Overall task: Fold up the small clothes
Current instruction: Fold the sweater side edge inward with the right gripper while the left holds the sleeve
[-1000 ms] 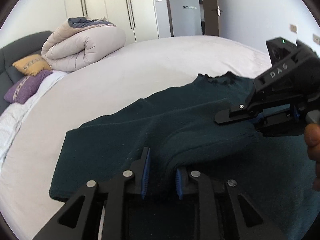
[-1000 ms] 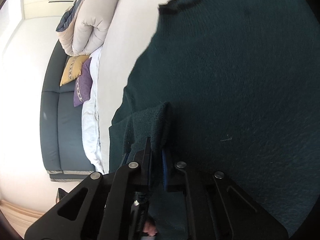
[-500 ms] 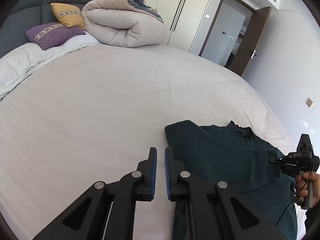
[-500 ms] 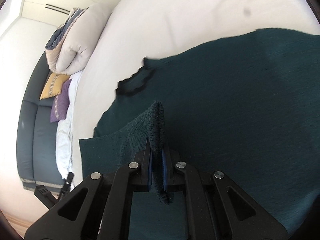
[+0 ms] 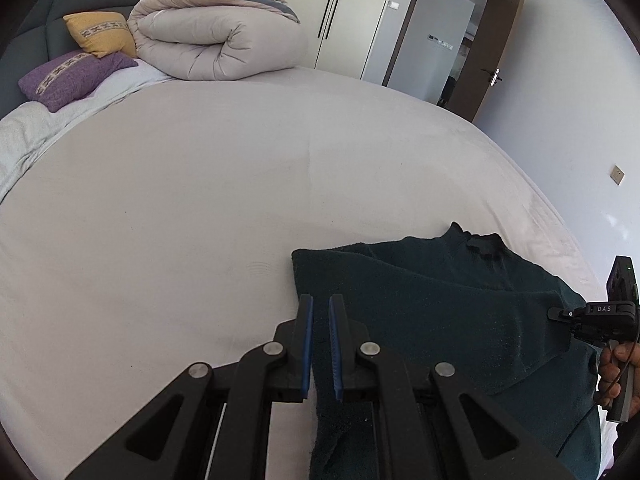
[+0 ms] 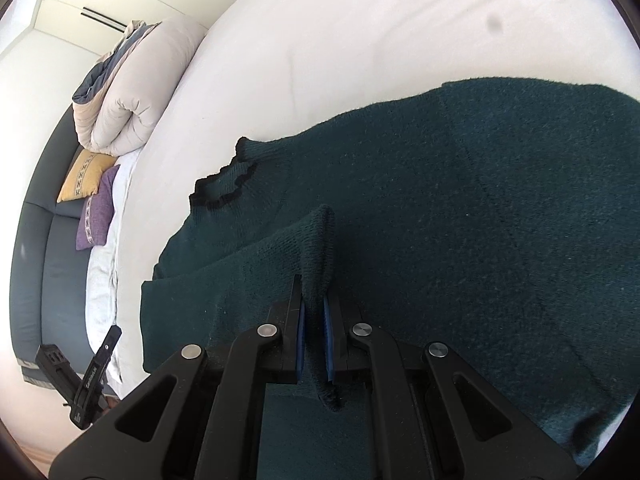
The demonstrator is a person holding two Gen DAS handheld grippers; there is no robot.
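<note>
Sleeve fold underway: our right gripper [image 6: 314, 308] pinches sweater [image 6: 460, 240] cuff; left gripper [image 5: 320, 340] fingers nearly closed on hem at 6 o'clock; next, lay flat.

The sweater [image 5: 440, 312] lies on the bed [image 5: 200, 200], duvet [image 5: 216, 40] and pillows [image 5: 76, 76] behind.

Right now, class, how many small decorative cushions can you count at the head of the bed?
2: a yellow cushion leaning against the headboard beside the rolled duvet, and a purple cushion lying just in front of it. Others may be hidden behind the duvet.
</note>
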